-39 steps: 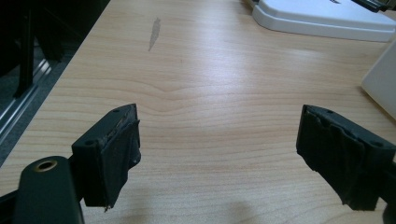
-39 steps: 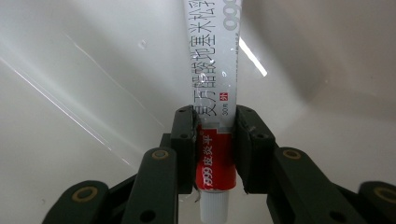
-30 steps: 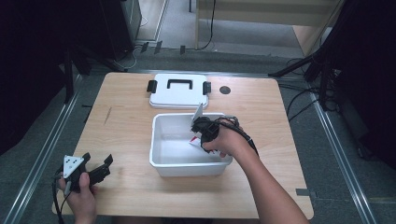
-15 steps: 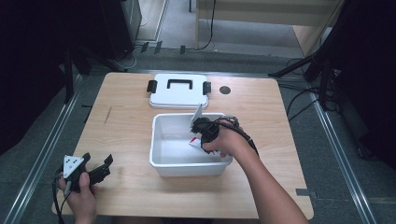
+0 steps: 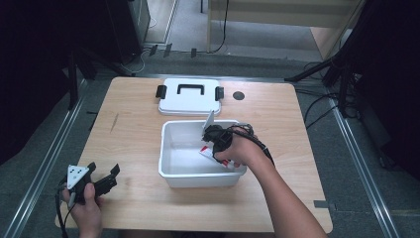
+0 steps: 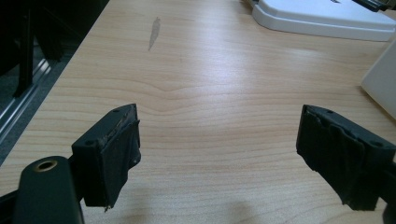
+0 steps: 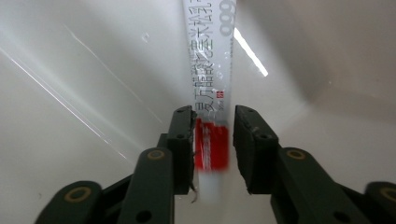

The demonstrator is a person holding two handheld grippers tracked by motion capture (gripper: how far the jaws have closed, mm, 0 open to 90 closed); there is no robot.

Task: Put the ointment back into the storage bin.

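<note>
**Desk:** Run the inventory, biggest item down.

**Operator:** Item one, wooden table [image 5: 133, 148] — bare on my left side. Item two, white plastic bin [image 5: 171, 148], open-topped, near the middle. Item three, its white lid [image 5: 189, 101] with black handle and clips, lying flat just behind the bin and apart from it. Item four, a white tube [image 7: 210, 70] with a red band and printed lettering, down inside the bin, leaning toward the right wall.

**Desk:** How do you rate the tube for handling?

**Operator:** My judgement only: light, smooth-skinned, probably a little slippery and soft enough to dent. I would take it across the flat, at the red band near the lower end, and squeeze gently — a hard pinch could crease it or push the contents.

**Desk:** Grippers?

**Operator:** Right gripper [image 7: 212, 140] is inside the bin, jaws partly apart and standing either side of the red band. One jaw looks to be against the tube, with a sliver of gap on the other side, so I call it bracketing, not clamped. From above I see the same gripper [image 5: 215, 141] low over the bin's right half. Left gripper [image 6: 219, 154] sits at the near left corner of the table, jaws spread wide, nothing between them but wood grain; it holds nothing.
</note>
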